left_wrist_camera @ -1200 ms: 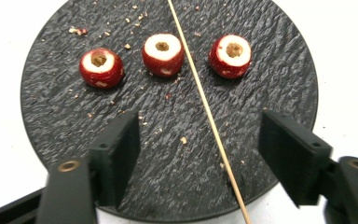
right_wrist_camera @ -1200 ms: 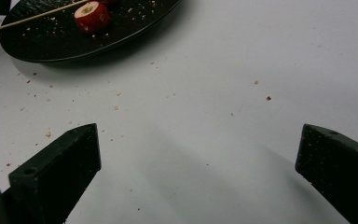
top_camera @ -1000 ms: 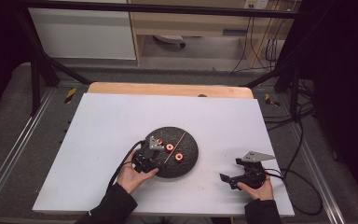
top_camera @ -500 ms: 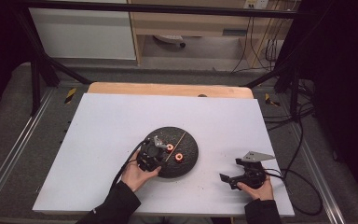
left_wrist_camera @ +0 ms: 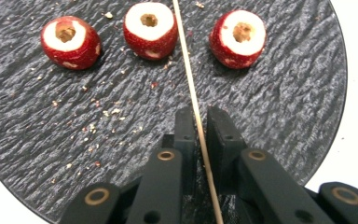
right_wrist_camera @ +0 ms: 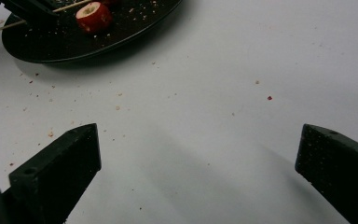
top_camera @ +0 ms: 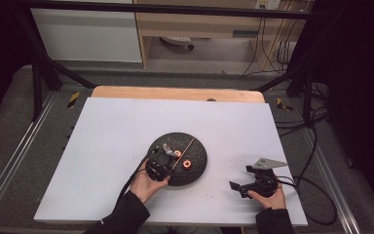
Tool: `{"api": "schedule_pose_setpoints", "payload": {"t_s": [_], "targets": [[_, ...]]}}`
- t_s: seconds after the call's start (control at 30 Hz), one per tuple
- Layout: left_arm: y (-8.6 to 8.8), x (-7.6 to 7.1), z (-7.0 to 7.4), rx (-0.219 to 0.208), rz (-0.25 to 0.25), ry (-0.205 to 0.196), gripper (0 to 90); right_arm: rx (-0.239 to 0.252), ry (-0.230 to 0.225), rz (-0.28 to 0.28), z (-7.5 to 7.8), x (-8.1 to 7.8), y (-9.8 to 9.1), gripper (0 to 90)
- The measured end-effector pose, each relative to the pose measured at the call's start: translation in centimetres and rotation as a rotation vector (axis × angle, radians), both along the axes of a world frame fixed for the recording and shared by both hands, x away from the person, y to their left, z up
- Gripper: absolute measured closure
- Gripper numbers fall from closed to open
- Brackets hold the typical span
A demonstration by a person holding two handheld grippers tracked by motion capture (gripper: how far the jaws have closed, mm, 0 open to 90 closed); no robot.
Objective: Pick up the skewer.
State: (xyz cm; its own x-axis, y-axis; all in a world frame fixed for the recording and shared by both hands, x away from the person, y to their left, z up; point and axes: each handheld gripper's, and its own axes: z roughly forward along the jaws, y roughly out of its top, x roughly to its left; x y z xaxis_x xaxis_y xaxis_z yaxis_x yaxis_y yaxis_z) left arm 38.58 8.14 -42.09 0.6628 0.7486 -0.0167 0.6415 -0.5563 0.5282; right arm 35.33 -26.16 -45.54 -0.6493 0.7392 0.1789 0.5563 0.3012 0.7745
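A round black slate plate (top_camera: 197,168) sits at the middle of the white table. In the left gripper view three cored red fruit pieces (left_wrist_camera: 70,42) (left_wrist_camera: 149,28) (left_wrist_camera: 242,31) lie in a row on the plate (left_wrist_camera: 284,93). A thin wooden skewer (left_wrist_camera: 186,70) runs between my left gripper's (left_wrist_camera: 201,121) jaws, which have just been closing and now pinch it. In the high view that gripper (top_camera: 161,163) is over the plate's near left side, the skewer (top_camera: 185,150) pointing away. My right gripper (top_camera: 240,178) rests on the table to the plate's right, open (right_wrist_camera: 198,154) with nothing between its jaws.
Red and pale crumbs dot the plate and the white tabletop (right_wrist_camera: 242,70). A wooden strip (top_camera: 175,92) borders the table's far edge. Cables (top_camera: 316,195) trail off the right side. The plate's rim (right_wrist_camera: 74,51) with one fruit piece (right_wrist_camera: 93,16) lies beyond the right gripper.
My left gripper has shifted slightly on the plate and its jaws have drawn together around the skewer. The right gripper has stayed where it was.
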Motion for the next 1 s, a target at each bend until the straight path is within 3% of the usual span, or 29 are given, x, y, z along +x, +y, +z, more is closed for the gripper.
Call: {"api": "schedule_pose_setpoints", "payload": {"t_s": [0.33, 0.5, 0.7, 1.0], "targets": [[0.2, -0.1, 0.1, -0.013, 0.038, -0.012, 87.7, -0.001, -0.001, 0.0, 0.0, 0.0, 0.0, 0.9], [0.9, -0.3, 0.5, -0.036, 0.045, -0.039, 87.7, 0.0, -0.001, -0.001, 0.0, 0.0, 0.0, 1.0], [2.3, -0.9, 1.1, -0.07, 0.033, -0.088, 87.7, -0.001, 0.002, -0.002, -0.1, 0.0, 0.1, 0.9], [5.2, -1.6, 1.1, -0.152, 0.0, -0.125, 87.8, -0.007, 0.007, -0.008, -0.1, 0.0, 0.1, 0.8]]}}
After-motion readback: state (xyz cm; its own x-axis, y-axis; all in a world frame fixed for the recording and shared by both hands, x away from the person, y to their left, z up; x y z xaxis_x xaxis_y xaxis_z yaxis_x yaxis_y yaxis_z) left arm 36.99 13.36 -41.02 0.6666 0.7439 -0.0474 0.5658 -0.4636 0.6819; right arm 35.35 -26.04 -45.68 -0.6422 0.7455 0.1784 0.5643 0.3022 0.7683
